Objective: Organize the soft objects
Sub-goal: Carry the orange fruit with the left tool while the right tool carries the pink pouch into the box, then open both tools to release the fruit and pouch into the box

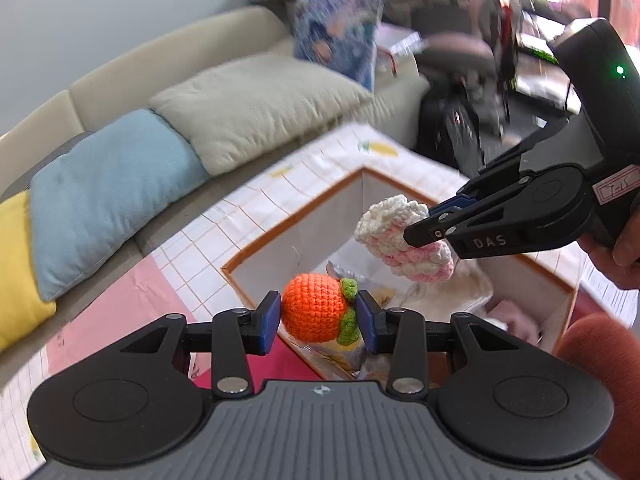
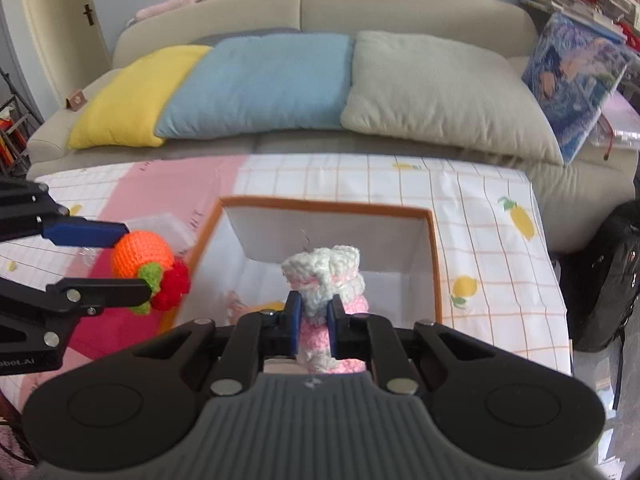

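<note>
My left gripper (image 1: 318,320) is shut on an orange crocheted fruit (image 1: 314,307) with green leaves, held over the near corner of an orange-rimmed white box (image 1: 292,216). The right wrist view shows the same orange fruit (image 2: 142,254) with a red crocheted part, pinched in the left gripper (image 2: 132,264) just outside the box's left wall. My right gripper (image 2: 314,320) is shut on a white and pink crocheted piece (image 2: 324,276) above the box (image 2: 434,264). The left wrist view has that piece (image 1: 394,228) hanging from the right gripper (image 1: 426,226) over the box's middle.
The box holds packets and pale soft items (image 1: 452,292). It stands on a checked and pink cloth (image 2: 496,216) over a table. Behind is a beige sofa (image 2: 400,4) with yellow (image 2: 132,96), blue (image 2: 260,80) and beige (image 2: 436,88) cushions. A black bag (image 2: 608,272) sits at the right.
</note>
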A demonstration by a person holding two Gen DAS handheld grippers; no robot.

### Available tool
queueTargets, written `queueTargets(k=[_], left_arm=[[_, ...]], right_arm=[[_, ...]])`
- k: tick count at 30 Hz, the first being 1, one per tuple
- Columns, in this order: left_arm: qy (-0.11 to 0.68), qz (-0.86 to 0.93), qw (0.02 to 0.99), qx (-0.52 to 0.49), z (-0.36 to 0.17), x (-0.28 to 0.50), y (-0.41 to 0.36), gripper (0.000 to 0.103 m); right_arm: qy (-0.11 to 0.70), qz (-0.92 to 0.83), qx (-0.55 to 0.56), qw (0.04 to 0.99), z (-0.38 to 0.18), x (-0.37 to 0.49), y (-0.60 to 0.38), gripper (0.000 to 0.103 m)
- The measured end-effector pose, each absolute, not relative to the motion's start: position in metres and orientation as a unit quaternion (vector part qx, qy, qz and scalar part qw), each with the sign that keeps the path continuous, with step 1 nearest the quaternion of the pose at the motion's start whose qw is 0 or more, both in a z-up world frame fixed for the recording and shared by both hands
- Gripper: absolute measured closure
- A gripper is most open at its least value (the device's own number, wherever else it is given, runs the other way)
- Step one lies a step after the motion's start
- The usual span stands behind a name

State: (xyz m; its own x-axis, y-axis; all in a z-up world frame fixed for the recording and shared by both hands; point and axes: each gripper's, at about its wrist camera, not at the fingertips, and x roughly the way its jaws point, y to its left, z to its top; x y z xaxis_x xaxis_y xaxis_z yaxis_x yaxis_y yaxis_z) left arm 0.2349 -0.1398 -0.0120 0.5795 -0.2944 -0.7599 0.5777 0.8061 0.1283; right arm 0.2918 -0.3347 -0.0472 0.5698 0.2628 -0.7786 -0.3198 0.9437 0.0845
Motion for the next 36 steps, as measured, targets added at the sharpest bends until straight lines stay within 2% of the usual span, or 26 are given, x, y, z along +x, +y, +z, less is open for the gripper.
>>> queueTargets(k=[8, 13, 15, 20, 23, 26, 34, 36], left_arm=[[0.413, -0.249, 0.834, 0.267, -0.046, 0.265, -0.169, 0.057], [0.433, -0.259, 0.811, 0.296, -0.064, 0.282, -0.179, 0.057], [0.439, -0.253, 0.805, 0.310, -0.072, 0.288, -0.181, 0.057], [0.445, -0.244, 0.802, 0.315, -0.078, 0.295, -0.182, 0.057], [0.446, -0.243, 0.801, 0.317, -0.080, 0.296, -0.183, 0.056], [0.446, -0.240, 0.802, 0.318, -0.079, 0.296, -0.183, 0.055], [0.431, -0.241, 0.814, 0.305, -0.060, 0.282, -0.173, 0.054], [0.426, -0.244, 0.818, 0.301, -0.052, 0.275, -0.170, 0.053]], right_arm=[[0.451, 0.149, -0.094, 0.875, -0.096, 0.307, -0.328, 0.091], [0.468, 0.168, -0.075, 0.864, -0.111, 0.305, -0.331, 0.083], [0.469, 0.174, -0.071, 0.863, -0.111, 0.302, -0.331, 0.073], [0.462, 0.176, -0.065, 0.867, -0.100, 0.291, -0.335, 0.061], [0.463, 0.173, -0.048, 0.868, -0.093, 0.288, -0.340, 0.060], [0.461, 0.167, -0.040, 0.871, -0.089, 0.283, -0.342, 0.054], [0.460, 0.164, -0.045, 0.871, -0.080, 0.269, -0.337, 0.053], [0.461, 0.163, -0.045, 0.871, -0.078, 0.266, -0.334, 0.048]])
